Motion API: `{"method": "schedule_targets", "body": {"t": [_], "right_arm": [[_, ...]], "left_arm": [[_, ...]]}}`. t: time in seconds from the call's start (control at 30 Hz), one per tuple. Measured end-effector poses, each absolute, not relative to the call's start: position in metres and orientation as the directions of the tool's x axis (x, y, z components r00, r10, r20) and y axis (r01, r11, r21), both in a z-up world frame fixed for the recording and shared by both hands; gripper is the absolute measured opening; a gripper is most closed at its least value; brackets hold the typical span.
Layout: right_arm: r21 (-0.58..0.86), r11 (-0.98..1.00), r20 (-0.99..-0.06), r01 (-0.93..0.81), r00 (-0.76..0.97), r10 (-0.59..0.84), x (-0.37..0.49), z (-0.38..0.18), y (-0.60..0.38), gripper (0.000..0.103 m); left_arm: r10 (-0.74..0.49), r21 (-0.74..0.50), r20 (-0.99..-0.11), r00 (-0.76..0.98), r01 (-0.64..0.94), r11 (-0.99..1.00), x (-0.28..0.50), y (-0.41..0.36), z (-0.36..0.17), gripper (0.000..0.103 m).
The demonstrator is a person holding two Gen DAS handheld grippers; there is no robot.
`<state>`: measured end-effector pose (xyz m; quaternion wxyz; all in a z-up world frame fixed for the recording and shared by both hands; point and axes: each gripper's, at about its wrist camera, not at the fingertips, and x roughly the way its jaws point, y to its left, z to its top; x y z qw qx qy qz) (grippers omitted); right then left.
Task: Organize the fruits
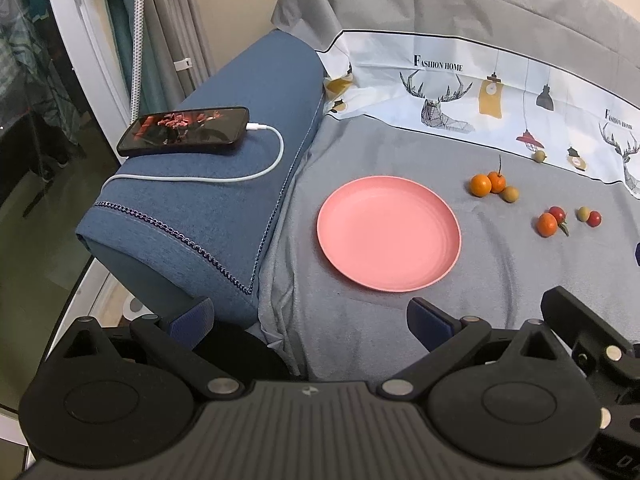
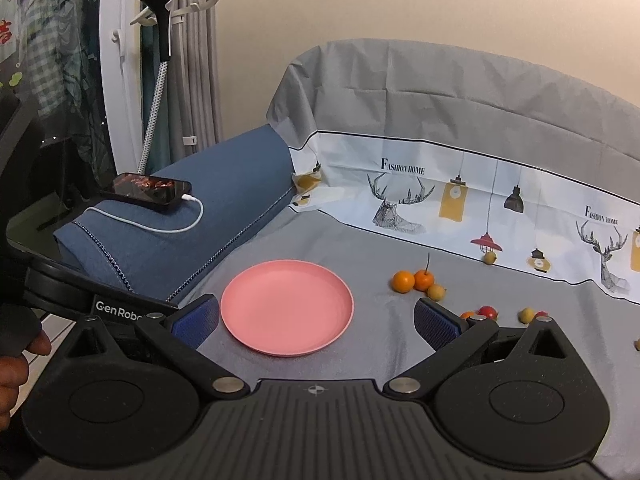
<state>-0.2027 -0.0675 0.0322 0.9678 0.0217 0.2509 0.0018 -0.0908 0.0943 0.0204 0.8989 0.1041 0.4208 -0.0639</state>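
I see a sofa seat draped in a grey cover (image 1: 400, 320). On it lies an empty pink plate (image 1: 389, 234), and to its right small fruits are scattered: two oranges with a yellow-green fruit (image 1: 493, 186) touching, then an orange, red and greenish ones (image 1: 566, 218) nearby.

we see a matt, smooth pink plastic plate (image 1: 388, 236) on soft grey cloth (image 1: 460, 320), beside a coarse blue fabric armrest (image 1: 208, 208) and glossy phone (image 1: 184, 131).

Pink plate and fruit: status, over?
Left claw and right claw open, empty. Pink plate bare; fruits loose on grey cloth to its right. Nothing in the way.
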Motion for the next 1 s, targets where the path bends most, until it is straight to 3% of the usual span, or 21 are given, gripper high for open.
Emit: {"method": "schedule_targets", "body": {"t": [0.73, 1.0], "right_arm": [[0.11, 0.994, -0.491, 0.023, 0.87, 0.034, -0.201, 0.026, -0.078, 0.103], [0.171, 0.98, -0.493, 0.102, 0.87, -0.004, -0.2, 0.018, -0.106, 0.103]], "left_arm": [[-0.031, 0.156, -0.784, 0.62, 0.246, 0.957, -0.092, 0.084, 0.015, 0.103], [-0.023, 0.185, -0.796, 0.604, 0.28, 0.942, -0.089, 0.066, 0.011, 0.103]]}}
